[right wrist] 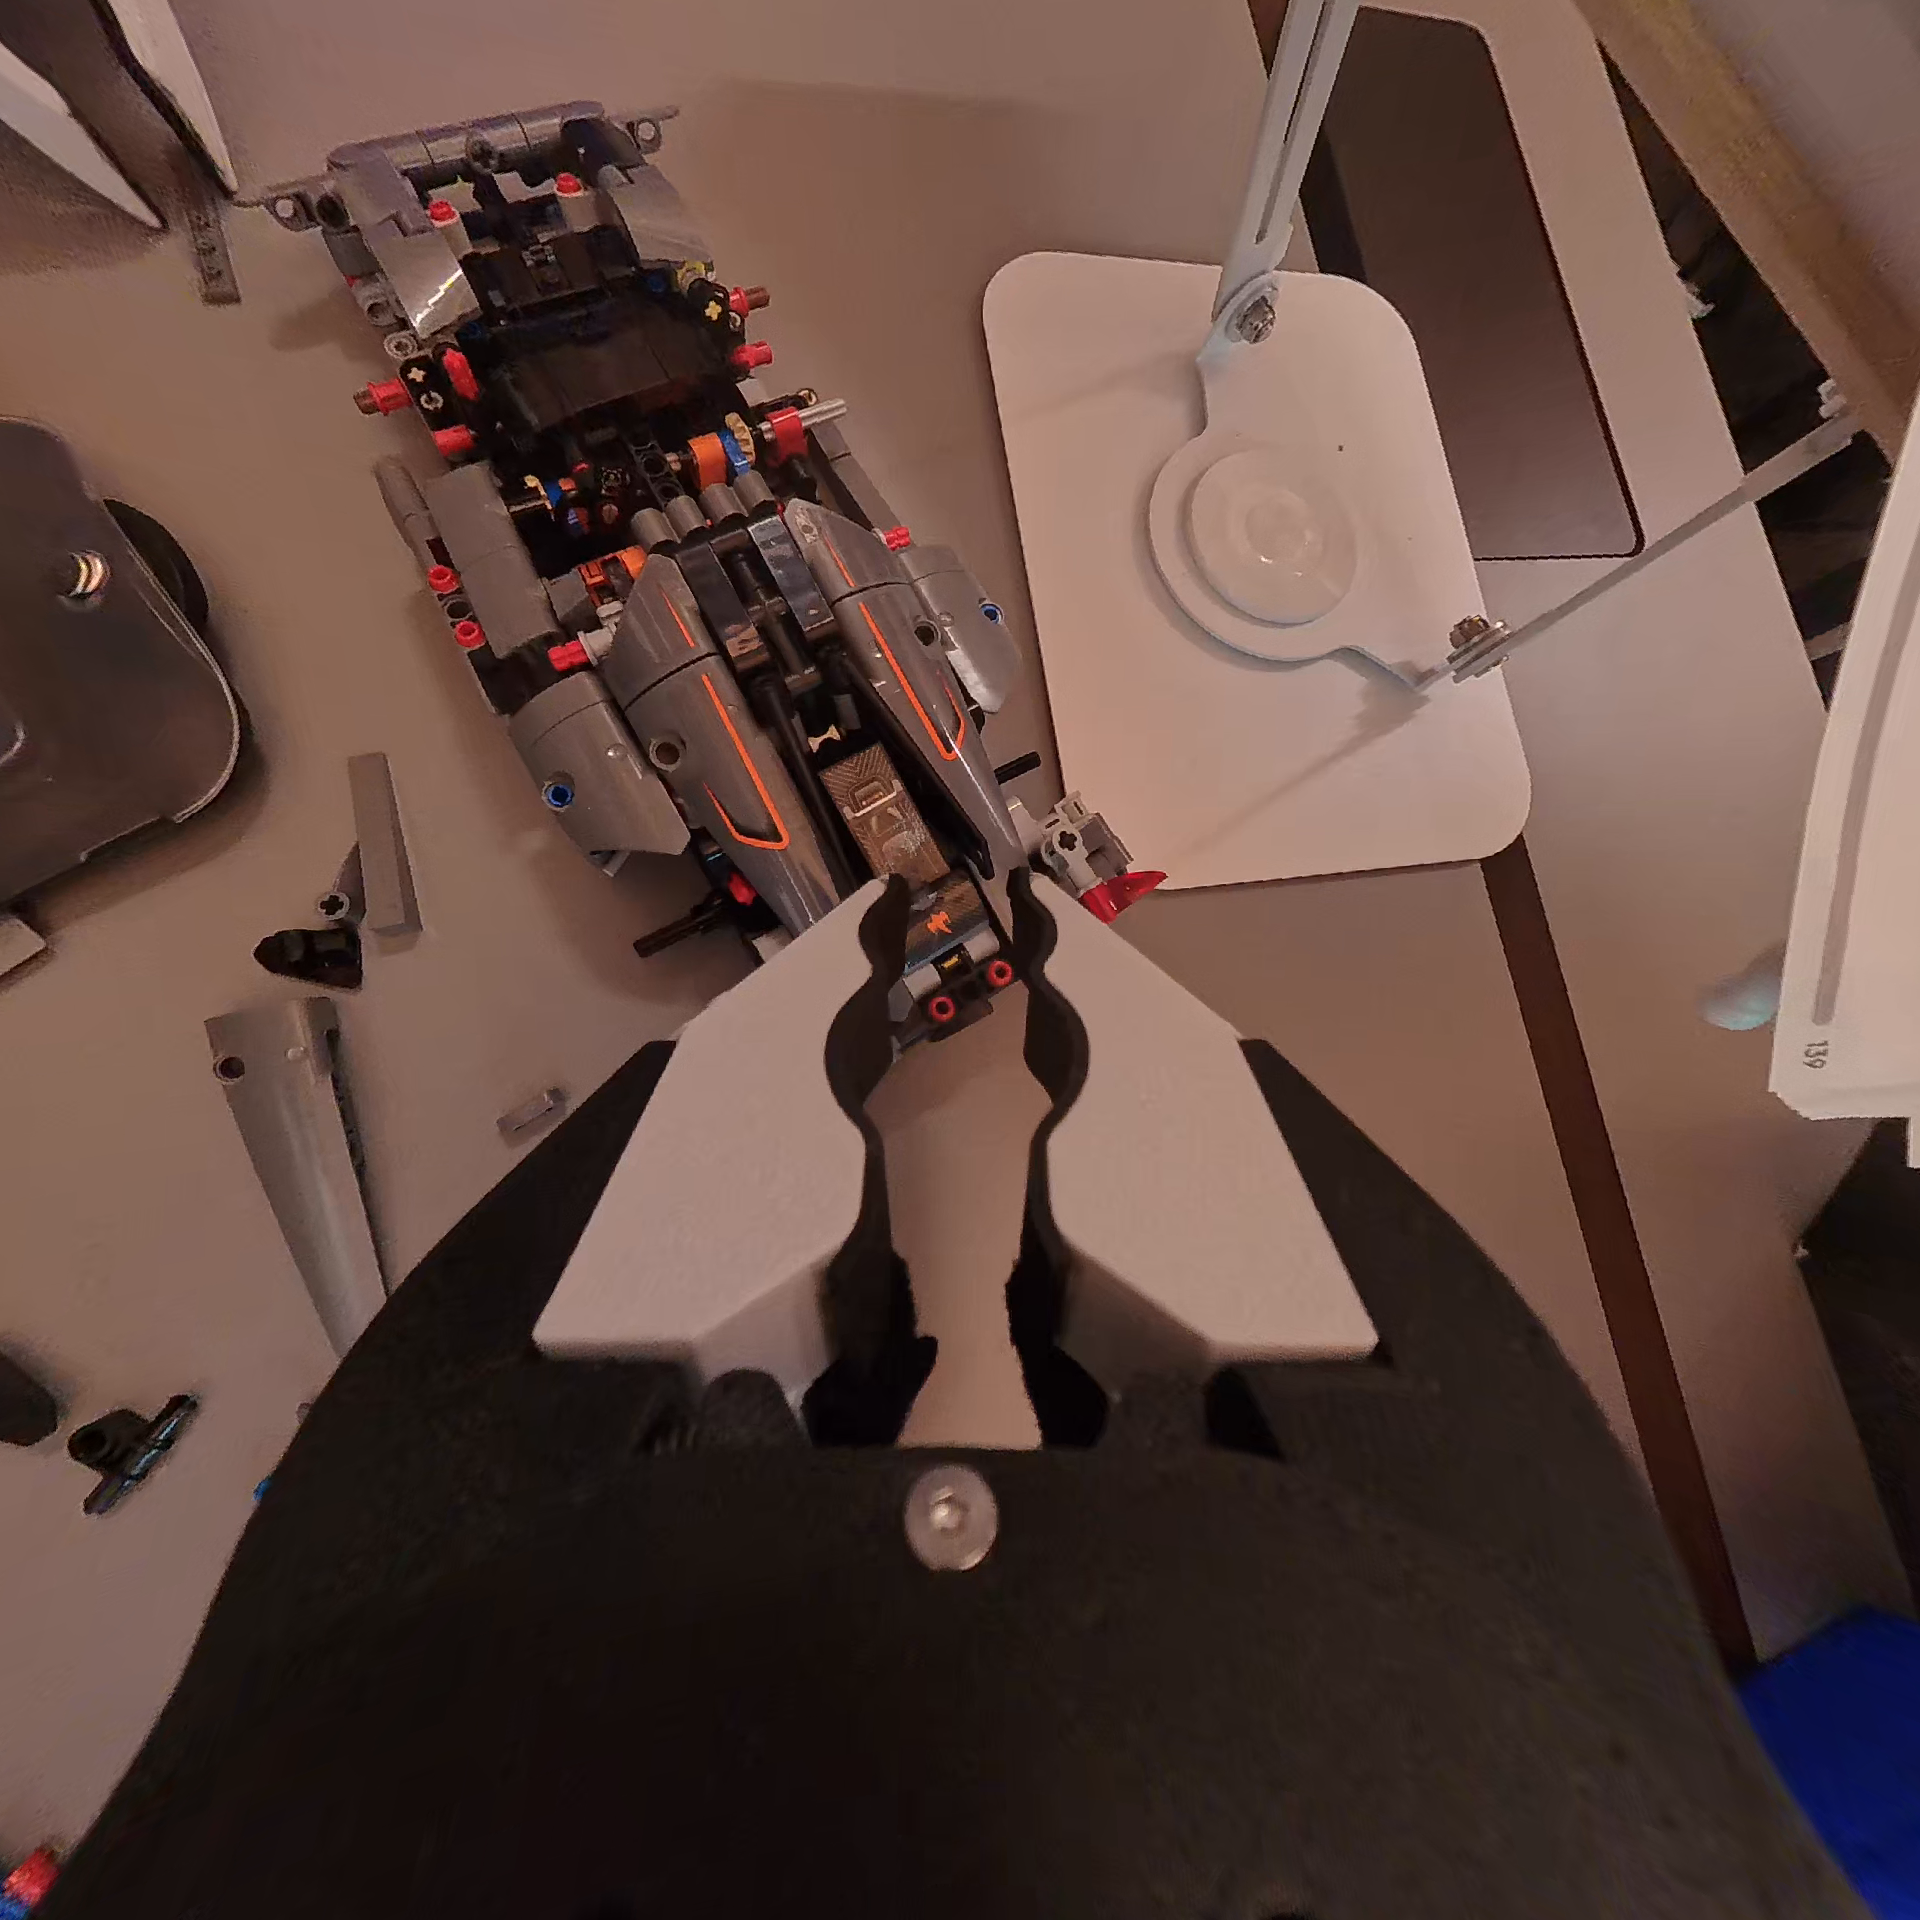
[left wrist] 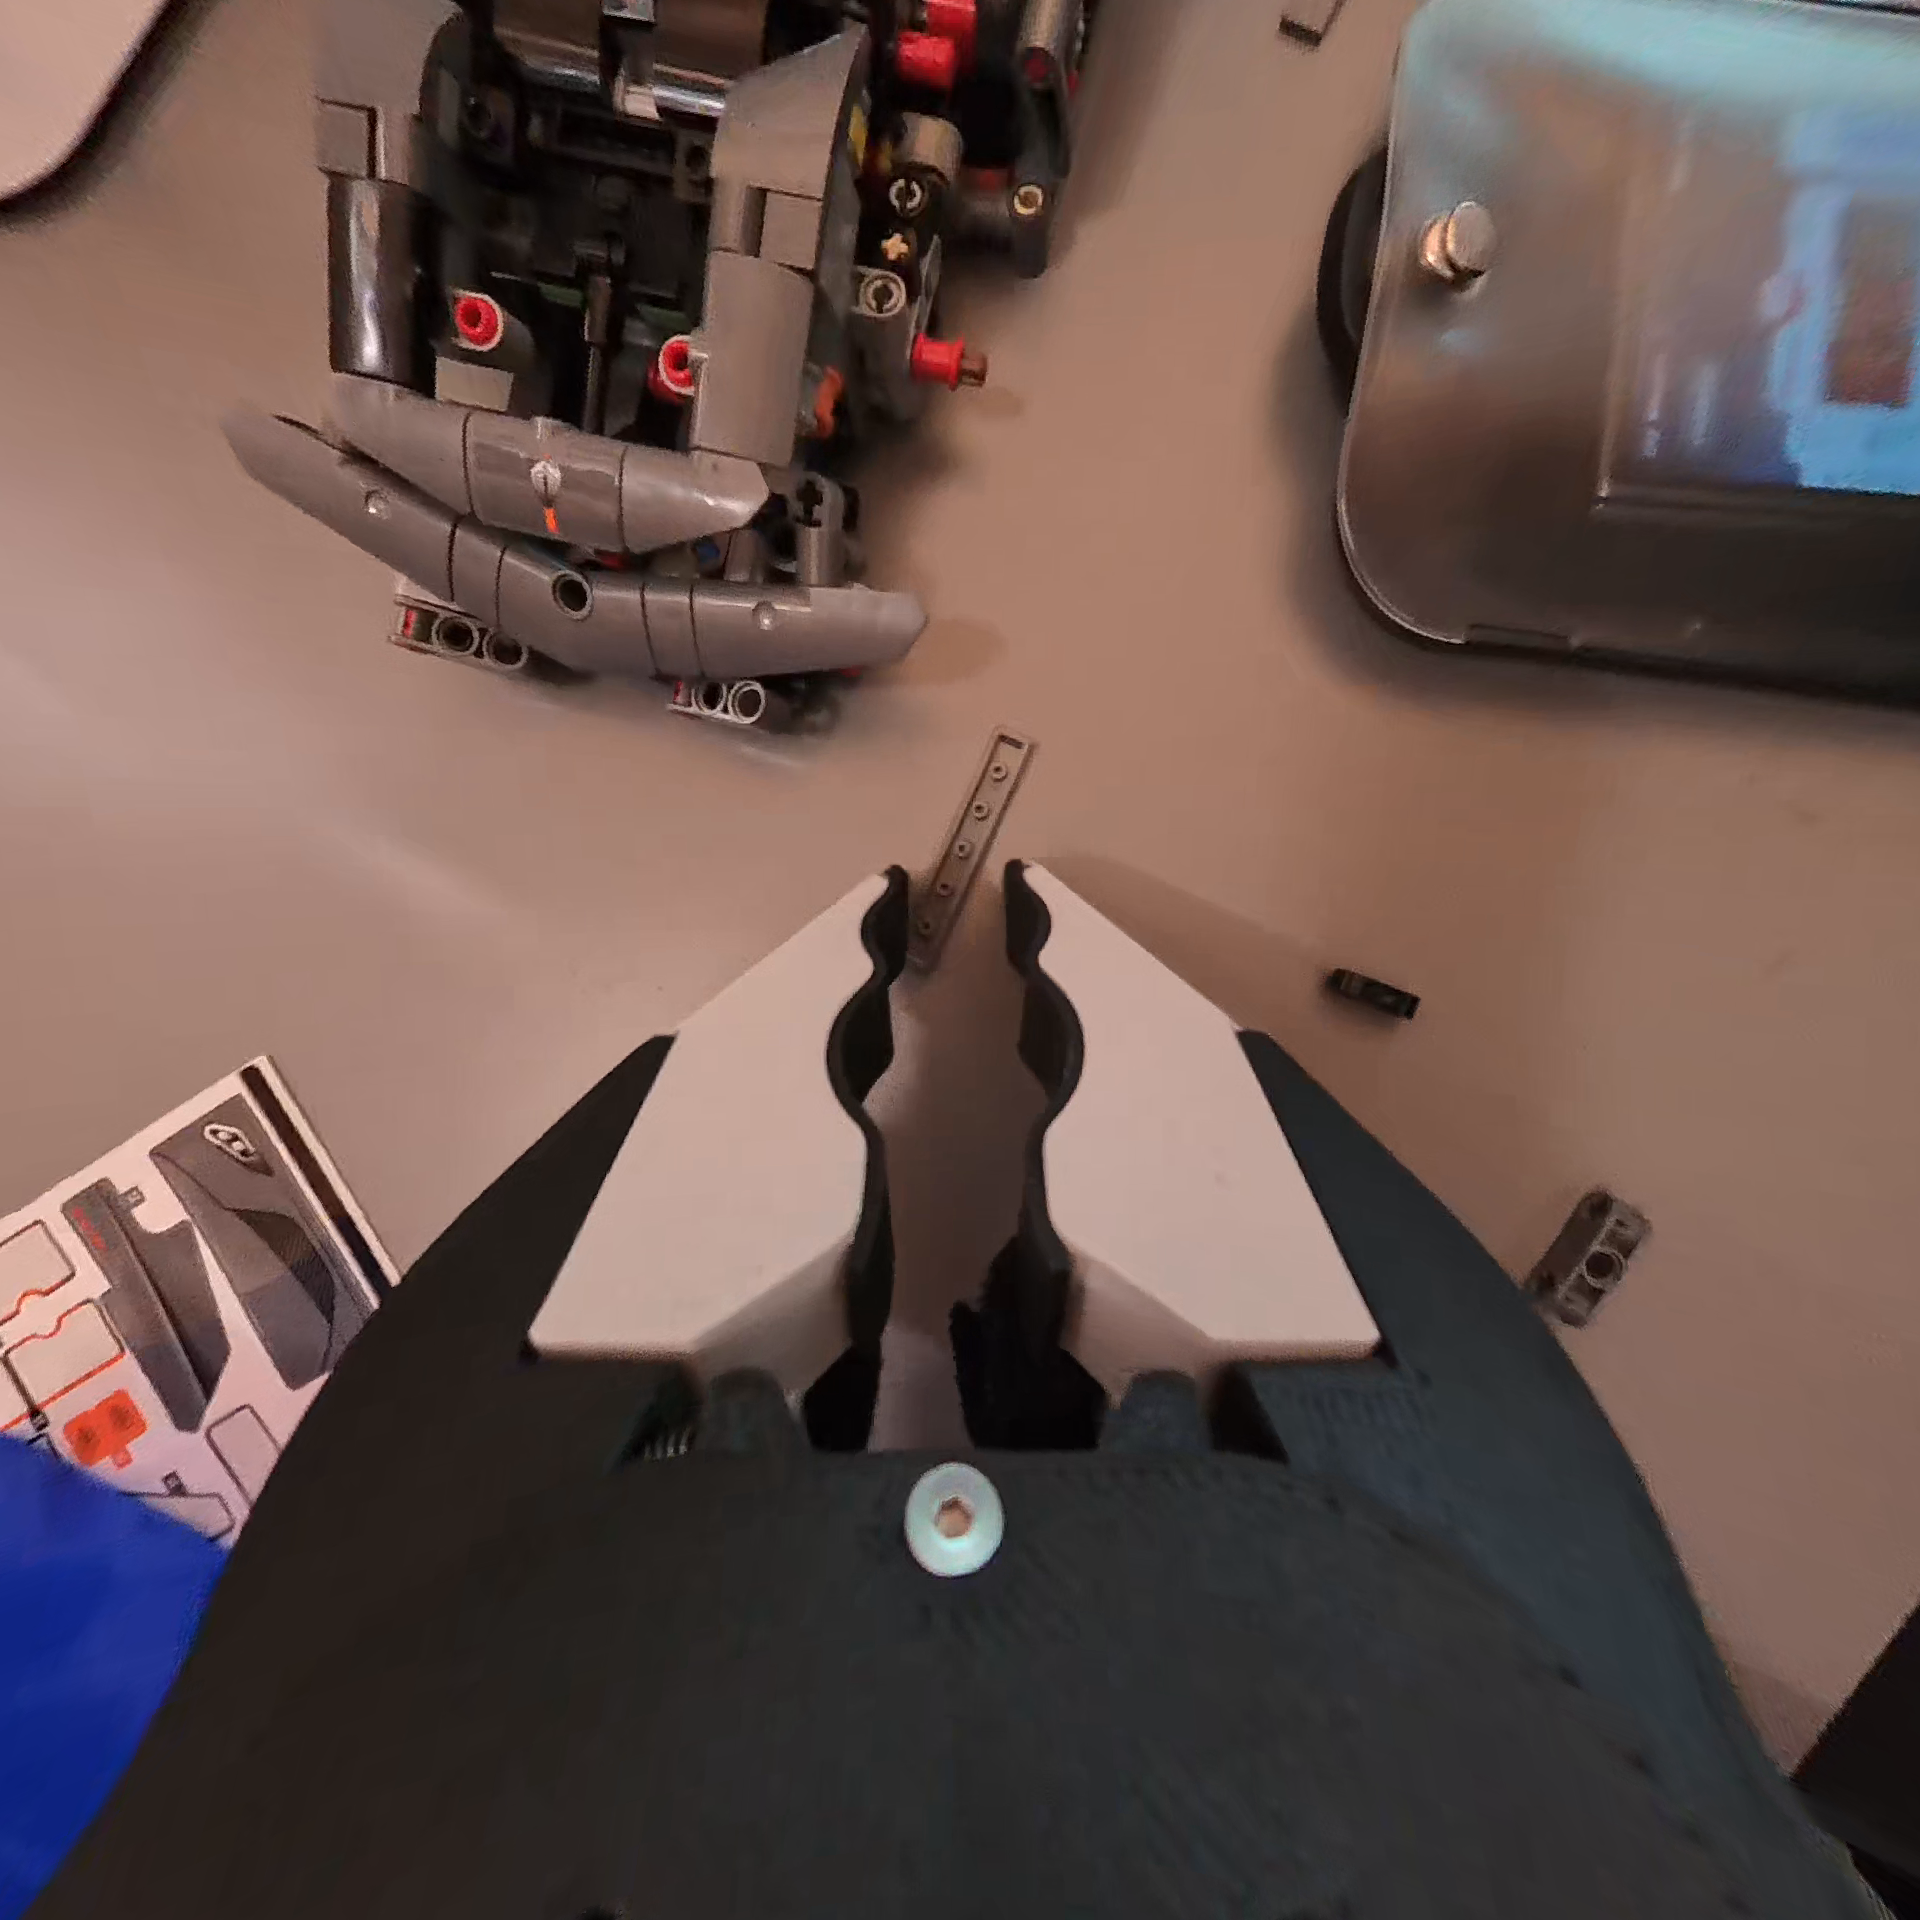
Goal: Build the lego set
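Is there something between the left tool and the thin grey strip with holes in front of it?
Nothing visible does. The left tool is open, and the thin grey strip lies on the bare table, its near end already between the fingertips beside the left one.

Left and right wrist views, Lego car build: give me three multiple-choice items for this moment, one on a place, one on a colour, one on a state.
1. Where does the thin grey strip lie?
A. On the table, its near end between the left gripper fingertips
B. On top of the car
C. On the sticker sheet

2. What colour are the stripes on the Lego car rear panels?
A. Green
B. Orange
C. White

3. How do the right gripper jaws stand?
A. Fully shut on nothing
B. Parted around the car's near end
C. Parted around a loose black pin

Key: 1 A, the strip lies flat on the table, reaching between the tips. 2 B, orange lines edge both grey panels. 3 B, the car's tail sits between the parted fingers.
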`<state>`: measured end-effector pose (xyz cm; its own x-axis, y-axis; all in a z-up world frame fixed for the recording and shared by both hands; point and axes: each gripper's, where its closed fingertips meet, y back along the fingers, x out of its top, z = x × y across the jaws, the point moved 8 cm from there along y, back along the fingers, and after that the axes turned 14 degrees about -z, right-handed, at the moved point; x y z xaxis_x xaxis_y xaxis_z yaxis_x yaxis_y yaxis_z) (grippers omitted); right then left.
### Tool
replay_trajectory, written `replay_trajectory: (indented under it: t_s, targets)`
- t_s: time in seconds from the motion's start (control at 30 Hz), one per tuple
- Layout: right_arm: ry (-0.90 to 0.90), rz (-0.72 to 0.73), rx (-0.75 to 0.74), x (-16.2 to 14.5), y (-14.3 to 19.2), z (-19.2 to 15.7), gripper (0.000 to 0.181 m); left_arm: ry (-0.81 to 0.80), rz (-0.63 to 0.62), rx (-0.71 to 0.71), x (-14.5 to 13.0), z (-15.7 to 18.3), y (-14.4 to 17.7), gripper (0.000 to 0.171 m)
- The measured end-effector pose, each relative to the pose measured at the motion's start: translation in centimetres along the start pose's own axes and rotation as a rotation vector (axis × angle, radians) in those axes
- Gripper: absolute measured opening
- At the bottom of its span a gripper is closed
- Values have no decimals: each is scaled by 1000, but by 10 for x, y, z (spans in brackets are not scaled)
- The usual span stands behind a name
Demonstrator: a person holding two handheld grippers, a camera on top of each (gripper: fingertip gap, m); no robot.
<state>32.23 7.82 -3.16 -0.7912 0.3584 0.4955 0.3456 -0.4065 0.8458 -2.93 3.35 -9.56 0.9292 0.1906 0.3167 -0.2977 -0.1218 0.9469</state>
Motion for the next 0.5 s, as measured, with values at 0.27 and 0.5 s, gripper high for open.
replay_trajectory:
  t_s: [0.27,0.5]
  targets:
    - [0,24,12,4,4,-3,18,78,67,38,-3,1,0,5]
    - [151,98,3,28,20,-35,21,151,216,-103,16,11,19,5]
